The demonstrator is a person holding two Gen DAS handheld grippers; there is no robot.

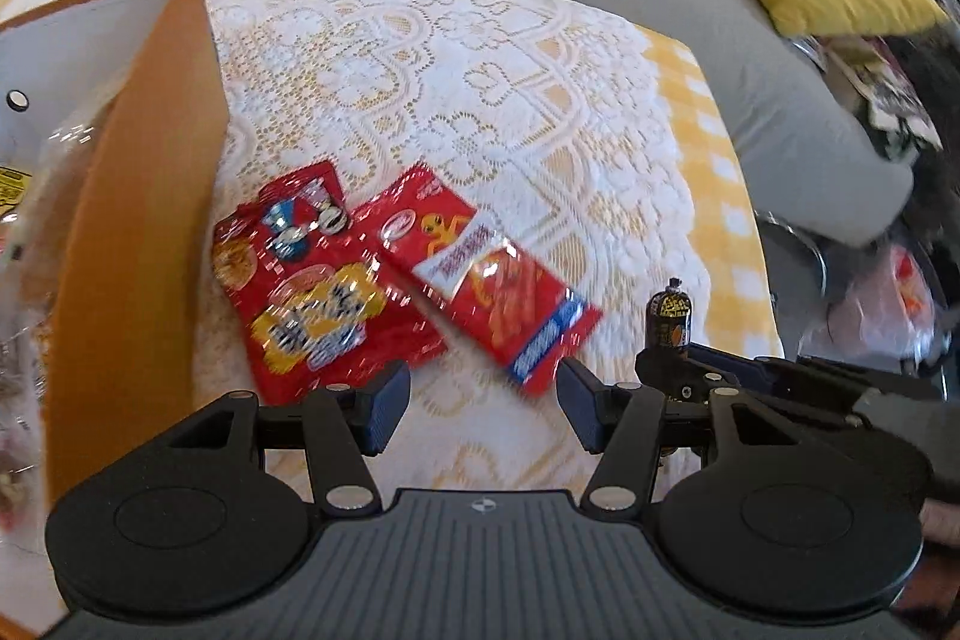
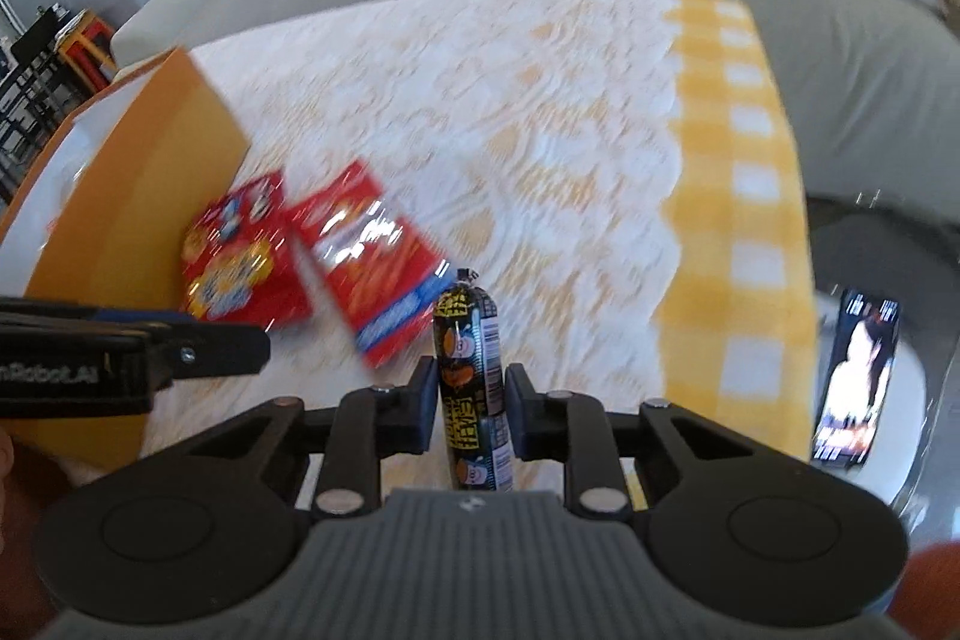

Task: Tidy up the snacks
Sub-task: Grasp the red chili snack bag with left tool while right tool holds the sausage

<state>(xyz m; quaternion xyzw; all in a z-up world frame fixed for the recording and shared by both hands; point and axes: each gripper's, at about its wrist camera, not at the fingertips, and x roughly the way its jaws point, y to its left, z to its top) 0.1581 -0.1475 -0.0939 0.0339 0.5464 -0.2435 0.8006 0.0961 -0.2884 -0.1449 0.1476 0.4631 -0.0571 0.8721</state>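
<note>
Your right gripper (image 2: 469,409) points forward over the table, its pads closed against the sides of a black sausage stick (image 2: 474,376) that stands between them, its tip poking out beyond the fingertips. Your left gripper (image 1: 483,403) hovers low beside it, jaws spread wide with nothing between them. Just ahead of its fingers lie two red snack packets (image 1: 414,280) flat on the lace tablecloth (image 1: 480,88), overlapping at one edge. The nearer packet's corner sits just in front of the right pad. The orange box (image 1: 138,232) stands to the left, touching the left packet. A phone (image 2: 855,376) lies off the table's right edge.
</note>
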